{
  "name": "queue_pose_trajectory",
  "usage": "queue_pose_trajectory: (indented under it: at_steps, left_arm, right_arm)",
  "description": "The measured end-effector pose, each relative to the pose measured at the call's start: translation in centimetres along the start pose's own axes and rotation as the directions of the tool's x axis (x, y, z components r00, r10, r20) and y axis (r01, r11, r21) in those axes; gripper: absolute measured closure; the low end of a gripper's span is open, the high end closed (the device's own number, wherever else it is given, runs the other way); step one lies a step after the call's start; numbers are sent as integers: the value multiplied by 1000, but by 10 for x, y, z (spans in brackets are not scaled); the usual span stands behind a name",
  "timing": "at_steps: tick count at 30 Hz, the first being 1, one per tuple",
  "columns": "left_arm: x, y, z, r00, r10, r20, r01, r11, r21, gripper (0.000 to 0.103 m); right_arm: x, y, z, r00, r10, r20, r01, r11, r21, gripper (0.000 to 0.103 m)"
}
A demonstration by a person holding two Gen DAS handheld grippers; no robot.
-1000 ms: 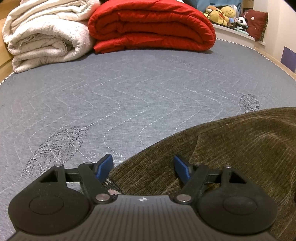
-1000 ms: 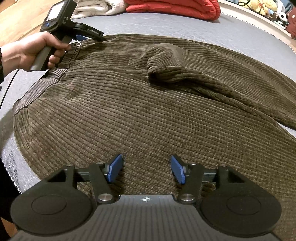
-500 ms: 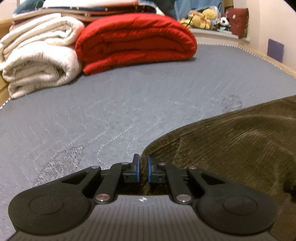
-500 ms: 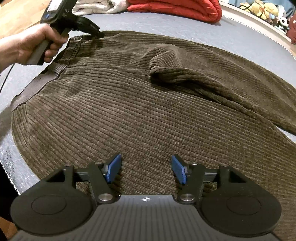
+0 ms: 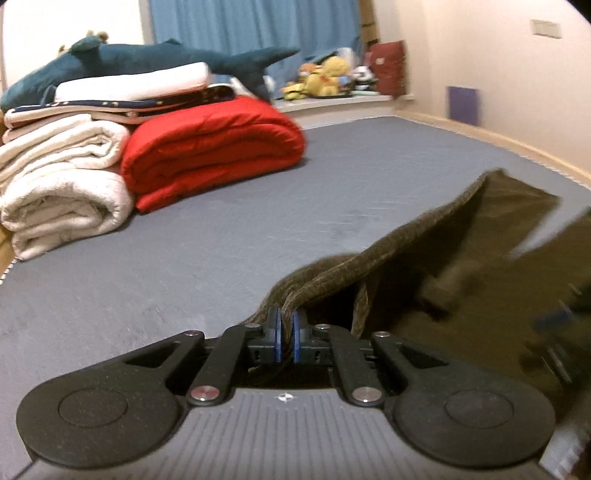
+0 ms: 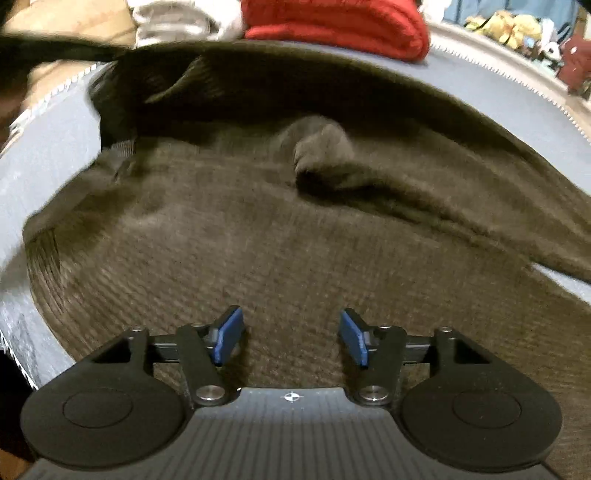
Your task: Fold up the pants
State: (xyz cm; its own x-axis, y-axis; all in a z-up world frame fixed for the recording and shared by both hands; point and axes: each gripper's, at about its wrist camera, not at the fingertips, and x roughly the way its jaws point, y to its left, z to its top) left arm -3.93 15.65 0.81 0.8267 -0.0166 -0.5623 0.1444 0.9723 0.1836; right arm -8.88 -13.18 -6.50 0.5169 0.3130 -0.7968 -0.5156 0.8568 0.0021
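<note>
The left claw [image 5: 284, 332] is clenched on an edge of the brown corduroy pants [image 6: 280, 236], lifting that edge off the grey bed [image 5: 229, 221]. The right claw [image 6: 290, 339] hangs released over the pants near the bed's near edge, its jaws just closing a little, pads touching nothing. A red quilt [image 5: 210, 147] and white blankets [image 5: 62, 184] sit at the far corner. No writing is readable.

Big grey bed [image 5: 221, 236] across the middle. Red blanket [image 5: 210, 147] folded at upper left, touching rolled white blankets [image 5: 62, 192]. Blue toy shark [image 5: 122, 62] on top. Blue curtain [image 5: 255, 26] behind. Yellow soft toys [image 5: 325, 75] at upper right.
</note>
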Motion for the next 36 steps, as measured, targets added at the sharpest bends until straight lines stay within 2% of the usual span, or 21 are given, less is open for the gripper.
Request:
queue_pose_trajectory:
  at_steps: [2,3,5,7,8,10,11,13,15,17,20,23,24,25,28,30,33,35,36]
  left_arm:
    - [-20,-11,-19,998,-41,-38,43,998,44,97]
    - [-23,-19,-31,994,-65,-82,72,994,78,97]
    - [-15,-38,-56,975,-95,-202,128,979,161,97]
    - [-1,-60,-76,955,-58,-291,142,951,275,99]
    - [2,-68,-81,950,-43,-309,146,936,319,97]
    - [-1,-74,-81,949,-80,-305,186,922,339,94]
    - [-7,-73,-75,957,-101,-271,190,927,324,90]
    - [-18,-65,-61,970,-141,-197,192,942,275,60]
    - [-27,-59,-46,977,-176,-118,198,957,211,53]
    - [-28,-59,-37,975,-207,-81,219,959,182,53]
    - [-25,-76,-33,969,-238,-65,247,946,212,59]
    - [-14,-98,-32,959,-269,-88,283,922,263,74]
    - [-11,-108,-36,957,-272,-101,290,913,289,82]
    - [-10,-117,-38,955,-274,-113,296,903,310,86]
    - [4,-133,-44,963,-238,-128,270,874,403,91]
    - [15,-140,-46,966,-215,-144,257,859,443,91]
    - [31,-141,-52,970,-177,-163,236,839,491,88]
    - [43,-145,-55,968,-166,-187,242,817,524,83]
    - [48,-146,-57,970,-156,-188,235,806,543,78]
  right_arm:
    - [-10,-10,1,998,-29,57,25,998,65,47]
    - [-14,-16,0,995,-55,79,47,994,102,47]
    - [-19,-29,0,990,-100,101,81,981,176,47]
    - [-25,-46,0,985,-129,118,94,960,264,47]
    - [-28,-57,1,982,-144,123,99,945,312,47]
    - [-34,-81,3,976,-174,130,103,898,428,47]
    - [-39,-96,4,974,-180,135,91,865,494,47]
    - [-52,-125,6,970,-182,164,46,791,609,47]
    - [-67,-150,9,956,-209,206,18,742,670,47]
    - [-78,-173,15,944,-249,215,28,712,702,46]
    - [-84,-213,24,925,-304,229,31,660,750,48]
    - [-79,-255,24,902,-345,260,-3,597,802,53]
    - [-75,-266,22,897,-352,266,-14,581,814,53]
    - [-66,-279,19,900,-347,265,-25,566,824,54]
    - [-39,-311,9,930,-304,207,-22,517,856,57]
    - [-17,-325,12,943,-258,210,-49,517,854,57]
    - [9,-341,13,948,-257,190,-35,507,861,57]
    - [25,-350,13,953,-235,192,-54,492,869,57]
    - [30,-356,11,955,-227,191,-59,487,872,57]
